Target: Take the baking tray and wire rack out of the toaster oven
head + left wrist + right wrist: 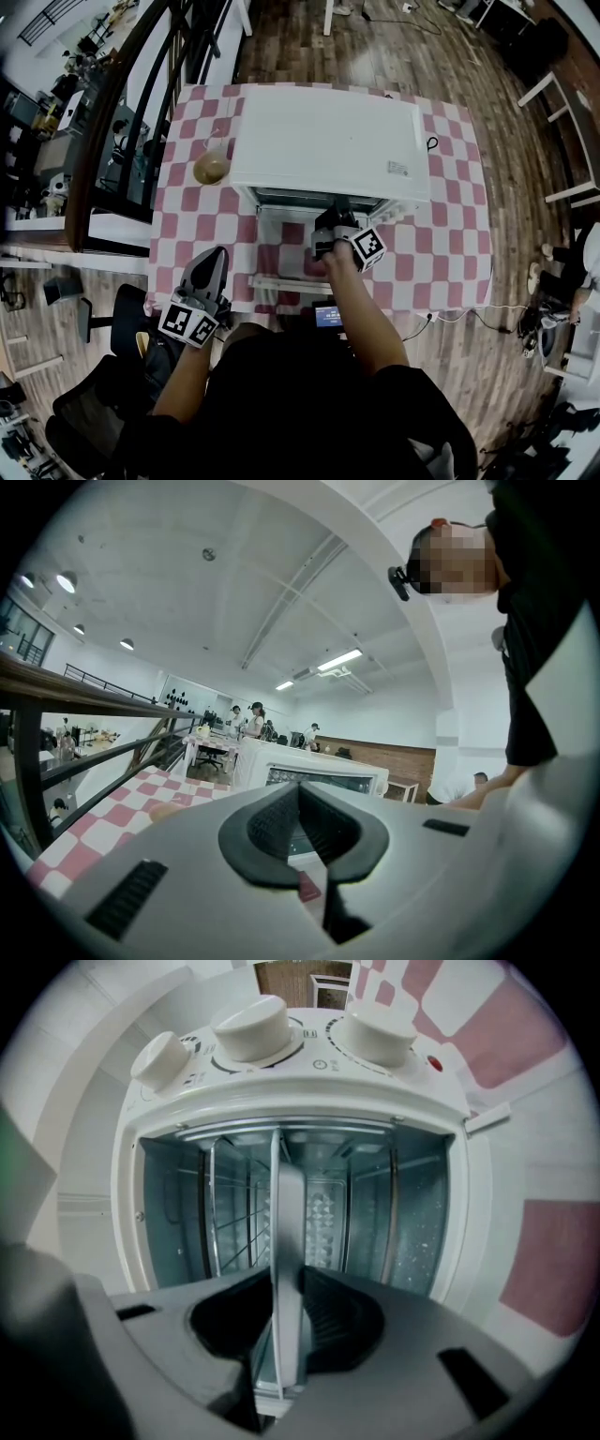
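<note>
Toaster oven: the white toaster oven [328, 141] stands on the red-and-white checked worktop [450, 234]. Its door [277, 281] is dropped open towards the person.

Right gripper: the right gripper [337, 225] is held at the toaster oven's mouth, above the open door. It is rolled onto its side, so in the right gripper view the oven's three knobs [253, 1026] run along the top.

Right fingers: the dark fingers [342, 1312] are clenched on the front edge of the baking tray [288, 1213], with one pad against each face.

Baking tray: it is seen edge-on as a thin grey sheet. Most of it is inside the toaster oven, and only its front edge reaches out to the gripper.

Wire rack: the wire rack [234, 1222] is inside the toaster oven, just beside the tray and apart from the gripper.

Left gripper: the left gripper [217, 255] is held well in front of the toaster oven, off its left front corner, and it points level at the oven.

Left fingers: the fingers [272, 827] are closed tip to tip, with nothing between them.

Other thing: a round tan thing [212, 167] lies on the worktop just left of the toaster oven. It may be a bowl, but it is too small to be sure.
</note>
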`<act>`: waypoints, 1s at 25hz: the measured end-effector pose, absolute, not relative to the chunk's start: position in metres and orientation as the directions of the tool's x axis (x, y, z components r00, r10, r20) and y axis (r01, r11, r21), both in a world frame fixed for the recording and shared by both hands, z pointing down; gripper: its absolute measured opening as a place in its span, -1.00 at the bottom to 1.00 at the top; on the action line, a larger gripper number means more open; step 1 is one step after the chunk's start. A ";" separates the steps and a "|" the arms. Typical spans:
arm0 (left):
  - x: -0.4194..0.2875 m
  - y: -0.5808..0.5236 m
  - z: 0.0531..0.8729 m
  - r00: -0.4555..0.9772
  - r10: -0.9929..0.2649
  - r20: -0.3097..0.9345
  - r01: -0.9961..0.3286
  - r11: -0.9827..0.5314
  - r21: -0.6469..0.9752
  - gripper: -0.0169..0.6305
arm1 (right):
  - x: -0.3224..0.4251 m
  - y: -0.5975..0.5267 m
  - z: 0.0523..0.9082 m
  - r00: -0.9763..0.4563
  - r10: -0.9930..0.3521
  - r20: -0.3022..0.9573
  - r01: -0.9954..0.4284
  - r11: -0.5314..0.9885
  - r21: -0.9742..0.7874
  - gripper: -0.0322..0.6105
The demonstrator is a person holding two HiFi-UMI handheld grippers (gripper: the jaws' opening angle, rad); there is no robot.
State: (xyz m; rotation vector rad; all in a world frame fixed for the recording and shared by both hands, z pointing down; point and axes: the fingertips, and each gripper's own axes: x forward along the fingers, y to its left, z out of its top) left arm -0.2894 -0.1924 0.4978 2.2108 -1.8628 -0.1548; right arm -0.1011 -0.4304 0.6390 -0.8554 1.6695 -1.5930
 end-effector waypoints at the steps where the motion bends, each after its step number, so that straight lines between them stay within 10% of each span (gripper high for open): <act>1: -0.288 -0.191 0.497 0.180 -0.981 0.075 -0.954 -0.156 0.255 -0.97 | -0.100 -0.427 0.639 -0.564 -0.826 -0.026 -0.012 0.040 -0.999 -0.61; 25: -0.279 -0.128 0.481 0.248 -0.968 0.038 -0.938 -0.230 0.260 -0.97 | -0.067 -0.314 0.643 -0.565 -0.825 -0.001 0.002 0.000 -1.000 -0.63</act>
